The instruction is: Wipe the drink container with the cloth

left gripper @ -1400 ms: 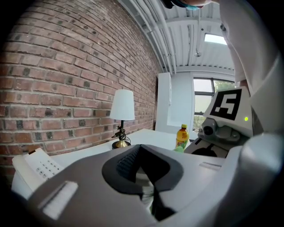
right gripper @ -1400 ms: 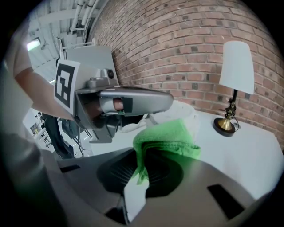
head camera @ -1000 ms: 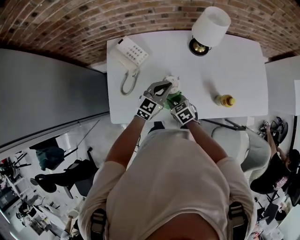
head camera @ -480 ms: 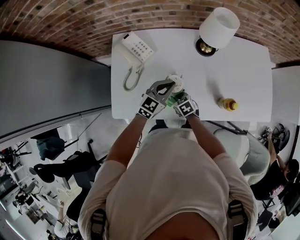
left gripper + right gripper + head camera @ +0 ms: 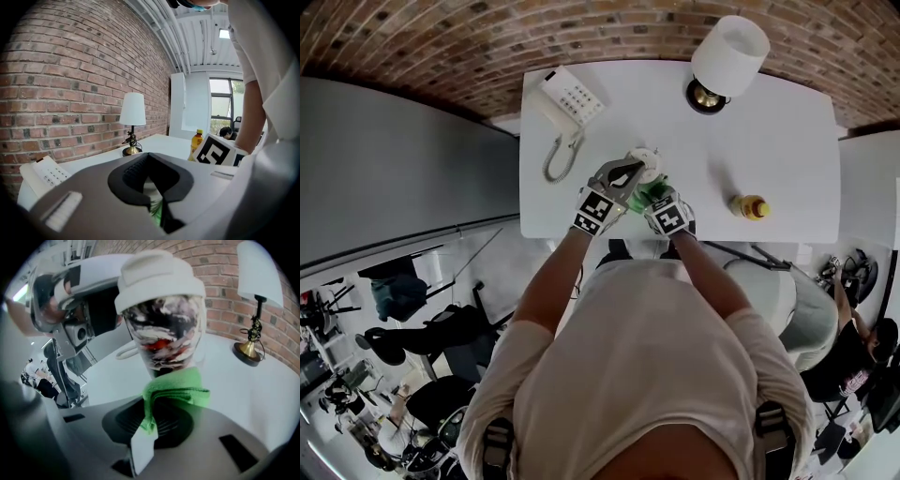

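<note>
My L gripper [image 5: 630,172] is clamped on the cup [image 5: 164,329], just ahead of my R gripper [image 5: 157,420]. R pinches the cloth [image 5: 180,387], touching the cup's lower side. Mid-wipe, I reckon; next needs cloth rubbed up & round w/ light pressure.

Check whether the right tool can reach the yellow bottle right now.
Probably yes: bare table separates the right tool from the yellow bottle, though it's shut on the green cloth.

Left gripper [image 5: 629,170] and right gripper [image 5: 660,200] meet at the drink container [image 5: 646,157], green cloth [image 5: 647,193] just beside it; telephone [image 5: 572,98] to its left, lamp [image 5: 729,54] to its right.
</note>
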### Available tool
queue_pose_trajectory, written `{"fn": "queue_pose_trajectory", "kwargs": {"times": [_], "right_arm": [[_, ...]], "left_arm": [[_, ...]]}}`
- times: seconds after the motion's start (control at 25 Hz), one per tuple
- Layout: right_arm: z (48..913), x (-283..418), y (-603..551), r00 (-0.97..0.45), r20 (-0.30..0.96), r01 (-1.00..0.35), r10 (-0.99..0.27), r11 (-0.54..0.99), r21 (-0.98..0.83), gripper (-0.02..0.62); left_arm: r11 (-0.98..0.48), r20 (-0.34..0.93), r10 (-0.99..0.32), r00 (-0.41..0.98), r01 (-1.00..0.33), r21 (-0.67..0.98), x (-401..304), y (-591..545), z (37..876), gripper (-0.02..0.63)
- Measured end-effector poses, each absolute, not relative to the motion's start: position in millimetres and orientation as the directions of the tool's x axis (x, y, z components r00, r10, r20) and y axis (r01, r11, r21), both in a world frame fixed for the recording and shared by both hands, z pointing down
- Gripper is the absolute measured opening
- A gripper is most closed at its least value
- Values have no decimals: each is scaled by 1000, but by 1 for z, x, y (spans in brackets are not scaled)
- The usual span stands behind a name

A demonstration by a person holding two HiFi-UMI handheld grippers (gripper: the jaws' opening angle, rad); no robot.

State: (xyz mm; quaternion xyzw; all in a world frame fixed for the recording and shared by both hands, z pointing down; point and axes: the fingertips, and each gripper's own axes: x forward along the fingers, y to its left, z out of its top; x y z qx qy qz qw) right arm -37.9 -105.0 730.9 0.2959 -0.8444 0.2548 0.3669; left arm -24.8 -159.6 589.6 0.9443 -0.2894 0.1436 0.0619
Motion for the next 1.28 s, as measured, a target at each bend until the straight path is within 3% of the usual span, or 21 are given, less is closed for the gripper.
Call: {"fn": "queue_pose_trajectory", "kwargs": {"times": [0.52, 0.84, 1.08, 1.28], "right_arm": [[637, 16, -115, -495, 618, -813, -610, 577, -83, 43], [518, 43, -118, -453, 374, -869, -809, 494, 16, 43], [442, 61, -108, -436, 215, -895, -874, 445, -7, 43], [410, 69, -89, -442, 164, -895, -882, 445, -15, 43]], "left_arm": [[-723, 328, -646, 690, -690, 29, -34, -161, 584, 8], [-599, 139, -785, 603, -797, 75, -65, -145, 508, 9], [-534, 29, -844, 536, -843, 63, -91, -120, 448, 9], [-473, -39, -881, 472, -880, 45, -111, -93, 409, 9]]}}
